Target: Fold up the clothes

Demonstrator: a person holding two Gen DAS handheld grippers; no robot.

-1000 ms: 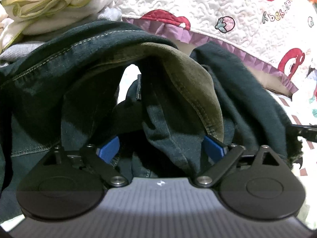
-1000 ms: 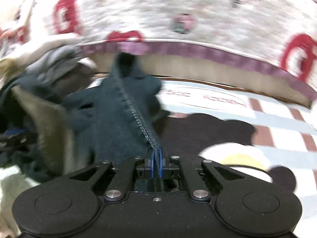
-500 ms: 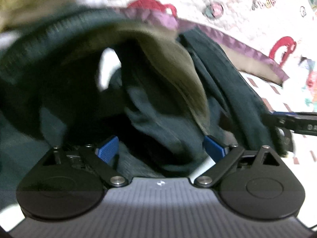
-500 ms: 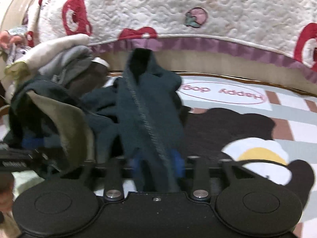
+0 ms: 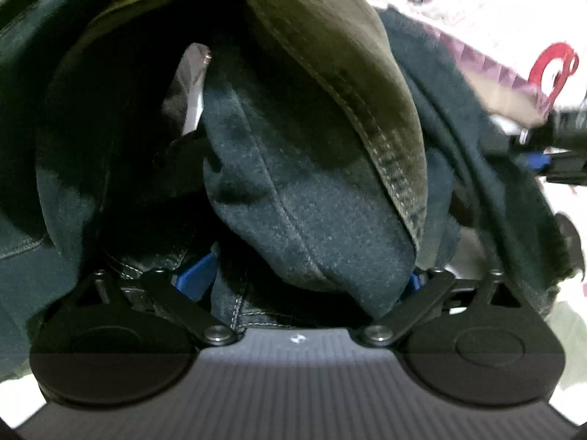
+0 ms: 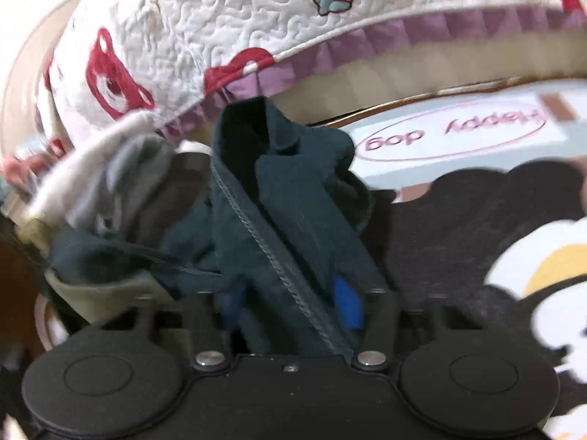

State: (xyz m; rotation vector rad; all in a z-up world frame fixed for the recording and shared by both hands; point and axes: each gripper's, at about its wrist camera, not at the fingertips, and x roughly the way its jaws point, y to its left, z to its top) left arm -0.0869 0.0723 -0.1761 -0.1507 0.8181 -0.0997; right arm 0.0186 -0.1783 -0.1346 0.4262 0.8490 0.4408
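Observation:
Dark blue jeans [image 5: 312, 201] fill the left wrist view, with an olive-faded hem arching over a thick fold. My left gripper [image 5: 304, 278] is pushed into that fold; its jaws stand wide and are closing, with denim between the blue pads [image 5: 194, 275]. In the right wrist view a leg of the jeans [image 6: 293, 201] runs up from my right gripper [image 6: 290, 304], its stitched seam lying between the blue pads [image 6: 346, 304]. Those jaws are closing but still stand apart around the cloth. The right gripper [image 5: 543, 161] also shows at the right edge of the left view.
A white quilt [image 6: 238, 18] with red bears and a purple frill hangs behind. A cartoon floor mat [image 6: 458, 220] lies under the jeans. Pale and grey folded clothes [image 6: 91, 183] are piled at the left.
The right gripper let go of the seam edge, moved in closer along the leg and now has cloth between parted pads. The left gripper has pushed deeper into the denim fold.

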